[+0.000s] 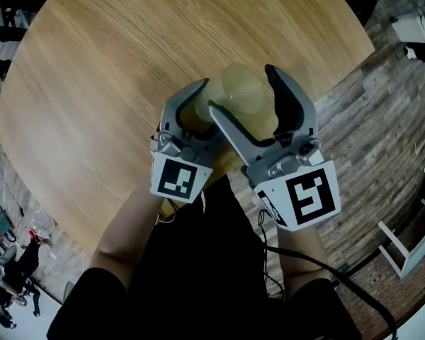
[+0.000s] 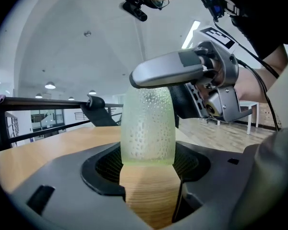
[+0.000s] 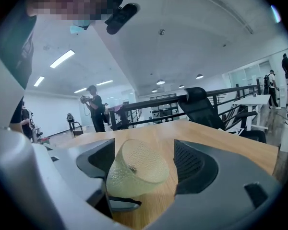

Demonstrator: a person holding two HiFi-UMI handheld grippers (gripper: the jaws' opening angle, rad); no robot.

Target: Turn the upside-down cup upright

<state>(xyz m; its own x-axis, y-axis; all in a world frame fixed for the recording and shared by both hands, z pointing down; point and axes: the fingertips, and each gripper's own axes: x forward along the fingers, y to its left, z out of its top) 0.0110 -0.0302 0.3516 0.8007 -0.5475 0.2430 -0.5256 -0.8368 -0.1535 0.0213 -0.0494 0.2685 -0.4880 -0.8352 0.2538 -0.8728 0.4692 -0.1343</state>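
A translucent yellow-green dimpled cup (image 1: 241,91) stands on the round wooden table (image 1: 92,83), narrow closed base up and wide mouth down. My left gripper (image 1: 212,112) comes at it from the left. In the left gripper view the cup (image 2: 149,128) fills the gap between the jaws, whose pads meet its sides. My right gripper (image 1: 241,89) straddles the cup's top and is open. One of its fingers (image 2: 168,73) lies across the base. In the right gripper view the cup (image 3: 134,169) leans against the left jaw, with a gap to the right jaw.
The table's near edge runs just under both hands, with plank floor (image 1: 382,133) beyond it to the right. A white chair (image 1: 411,239) stands on that floor. A black office chair (image 3: 201,104) and a railing sit past the far edge, and people (image 3: 93,107) stand further back.
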